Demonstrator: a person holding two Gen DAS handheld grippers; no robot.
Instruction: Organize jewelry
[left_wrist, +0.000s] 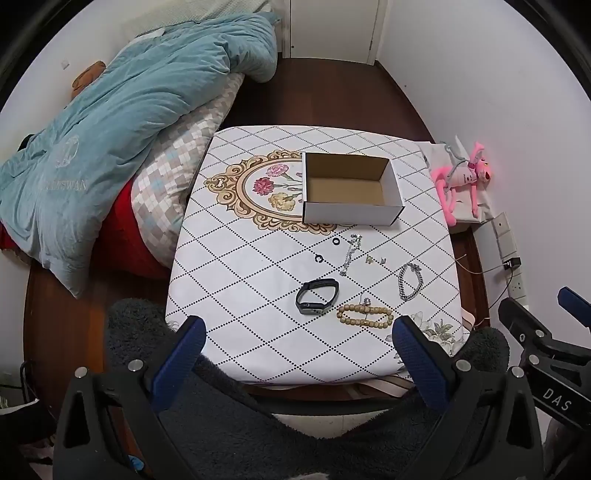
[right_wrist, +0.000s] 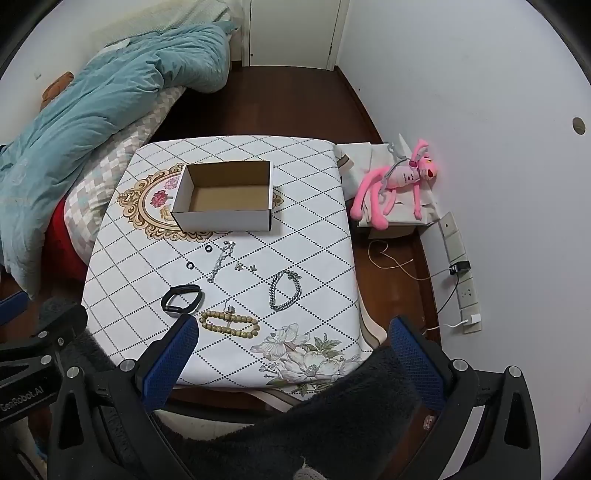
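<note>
An open, empty white cardboard box (left_wrist: 351, 188) (right_wrist: 225, 195) stands on the patterned table (left_wrist: 258, 314) (right_wrist: 317, 258). In front of it lie a black watch band (left_wrist: 317, 291) (right_wrist: 183, 300), a wooden bead bracelet (left_wrist: 365, 316) (right_wrist: 229, 323), a silver chain bracelet (left_wrist: 409, 281) (right_wrist: 285, 290), a thin silver chain (left_wrist: 351, 254) (right_wrist: 221, 260), two small black rings (left_wrist: 336, 242) (right_wrist: 208, 249) and small earrings (left_wrist: 375, 260) (right_wrist: 245, 266). My left gripper (left_wrist: 299, 328) and right gripper (right_wrist: 291, 328) are both open and empty, held above the table's near edge.
A bed with a teal quilt (left_wrist: 110, 129) (right_wrist: 92, 99) lies to the left. A pink plush toy (left_wrist: 463, 177) (right_wrist: 395, 181) sits on a box at the right wall, with power strips and cables (right_wrist: 458, 266) on the dark wooden floor.
</note>
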